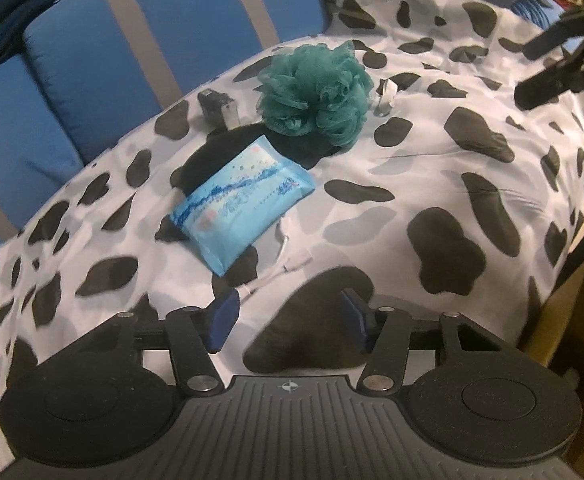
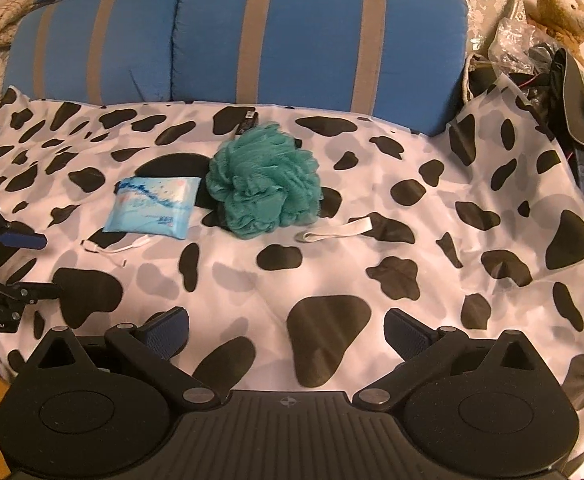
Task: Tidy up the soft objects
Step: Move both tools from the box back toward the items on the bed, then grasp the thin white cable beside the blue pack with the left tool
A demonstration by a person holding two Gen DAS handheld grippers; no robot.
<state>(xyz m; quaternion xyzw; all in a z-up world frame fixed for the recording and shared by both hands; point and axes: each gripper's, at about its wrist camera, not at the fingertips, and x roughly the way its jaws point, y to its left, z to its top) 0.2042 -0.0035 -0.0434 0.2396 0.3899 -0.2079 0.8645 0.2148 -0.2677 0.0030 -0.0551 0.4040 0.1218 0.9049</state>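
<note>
Nearest to the left wrist camera, the left gripper (image 1: 288, 320) hangs above the cow-print cloth (image 1: 431, 184) with its two blue pads apart, and nothing lies between them; only a dark patch of the cloth shows in the gap. In the right wrist view, the right gripper (image 2: 286, 334) also stands with its jaws wide apart, empty, above the same cloth (image 2: 371, 256).

Just past the left gripper, a thin white cable (image 1: 276, 272) lies on the cloth. It runs along the near edge of a light blue tissue pack (image 1: 244, 204), which lies flat and a little turned. In the right wrist view, the cable (image 2: 112, 248) lies in front of the pack (image 2: 152, 208), and the left gripper (image 2: 24, 264) shows at the left edge, near the pack but not touching it.

Behind the pack, just beside its far corner, sits a teal mesh bath sponge (image 1: 315, 92). In the right wrist view the sponge (image 2: 264, 184) is to the right of the pack. A white strap (image 2: 335, 232) lies on the cloth near the front of the sponge. A small dark object (image 1: 218, 108) rests behind the sponge; what it is I cannot tell.

Farther back, blue cushions with grey stripes (image 2: 292, 32) lie along the far edge of the cloth. At the far right, a brown teddy bear (image 2: 563, 12) sits above a pile of dark things.
</note>
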